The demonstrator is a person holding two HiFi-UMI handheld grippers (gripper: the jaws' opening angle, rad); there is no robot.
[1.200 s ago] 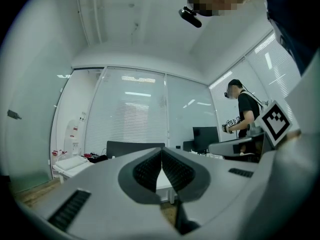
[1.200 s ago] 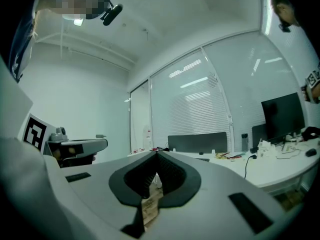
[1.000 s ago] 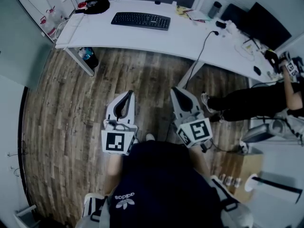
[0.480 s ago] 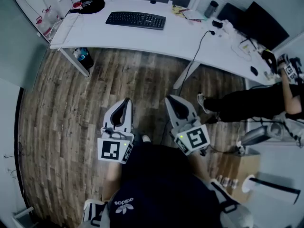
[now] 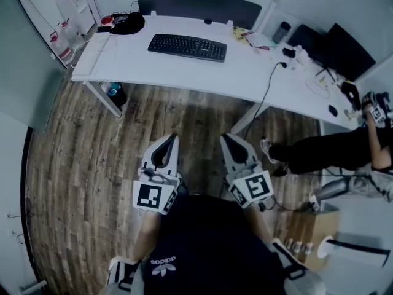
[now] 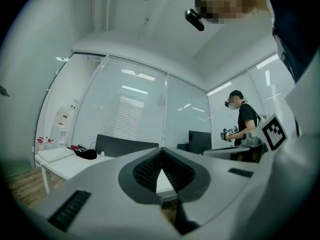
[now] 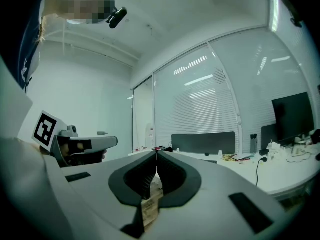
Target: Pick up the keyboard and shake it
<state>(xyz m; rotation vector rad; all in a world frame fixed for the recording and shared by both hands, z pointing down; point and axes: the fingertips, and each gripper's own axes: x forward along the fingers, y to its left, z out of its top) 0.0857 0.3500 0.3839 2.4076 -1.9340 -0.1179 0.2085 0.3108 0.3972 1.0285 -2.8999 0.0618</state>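
Keyboard [image 5: 187, 47] flat on desk [image 5: 245, 72], well apart from grippers; left gripper [image 5: 163, 147] and right gripper [image 5: 231, 144] jaws together, empty.

I'm working in an office.
I see a long white desk [image 5: 245, 72] carrying a keyboard [image 5: 187, 47] and a dark monitor [image 5: 341, 42], a grey desk divider [image 5: 196, 5], glass partition walls [image 6: 125, 114] with blinds, and a wood-plank floor [image 5: 67, 165].
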